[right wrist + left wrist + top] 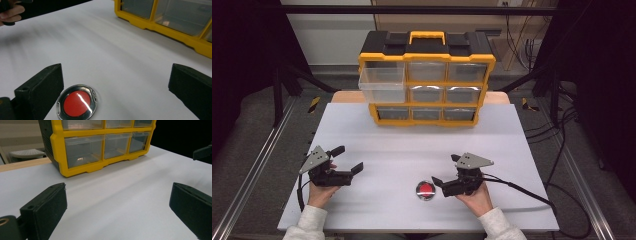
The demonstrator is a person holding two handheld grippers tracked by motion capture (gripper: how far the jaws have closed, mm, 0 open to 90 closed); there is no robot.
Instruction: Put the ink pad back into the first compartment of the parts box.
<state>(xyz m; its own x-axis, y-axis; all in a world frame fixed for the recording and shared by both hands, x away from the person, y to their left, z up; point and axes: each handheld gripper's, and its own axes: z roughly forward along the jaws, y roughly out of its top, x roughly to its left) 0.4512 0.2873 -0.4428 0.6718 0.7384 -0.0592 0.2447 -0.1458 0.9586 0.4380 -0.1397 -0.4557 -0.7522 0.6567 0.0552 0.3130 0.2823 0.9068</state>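
Both tools, left (346, 159) and right (446, 171), were spread wide, holding nothing. The red disc (426, 190) lay just beside the right tool; grasping it probably came next.

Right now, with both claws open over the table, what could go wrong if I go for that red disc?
The red disc lies flat and shiny on the white table, close beside one jaw of the open right claw; a low, slick rim could slide away instead of being pinched. The clear drawer sticks out of the yellow organizer, so a lifted arm might knock it.
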